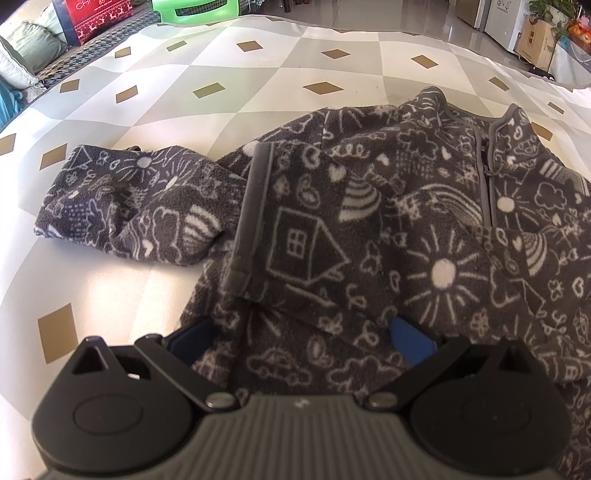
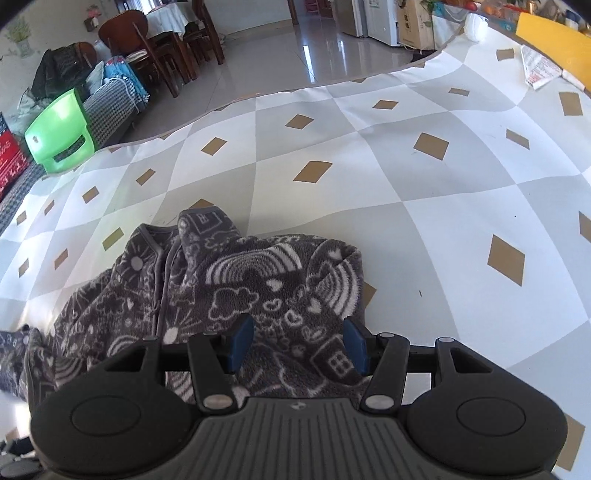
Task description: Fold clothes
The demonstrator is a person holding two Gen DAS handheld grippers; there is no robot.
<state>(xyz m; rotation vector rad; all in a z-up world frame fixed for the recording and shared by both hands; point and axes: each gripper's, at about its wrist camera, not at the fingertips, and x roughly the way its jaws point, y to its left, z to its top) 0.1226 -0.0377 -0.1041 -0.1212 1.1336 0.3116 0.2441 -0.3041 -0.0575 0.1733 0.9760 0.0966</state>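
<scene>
A dark grey fleece jacket [image 1: 369, 229] with white doodle print lies on the diamond-patterned tablecloth [image 1: 184, 96], zip up. One sleeve with a grey cuff [image 1: 245, 221] is folded across its chest. The other sleeve [image 1: 122, 206] stretches out to the left. My left gripper [image 1: 299, 332] stands open and wide over the jacket's near edge, with fleece hiding the tips of its blue pads [image 1: 412, 343]. In the right wrist view, my right gripper [image 2: 297, 345] hovers open over the jacket's bunched shoulder [image 2: 280, 288], and both blue pads [image 2: 240, 343] show bare inner faces.
A green plastic stool [image 2: 61, 136] and a red box [image 1: 98, 14] stand beyond the table's far edge, beside a sofa. A printed leaflet [image 2: 539, 70] and a yellow board [image 2: 550, 29] lie at the far right of the cloth [image 2: 443, 177]. Dining chairs [image 2: 147, 48] stand across the room.
</scene>
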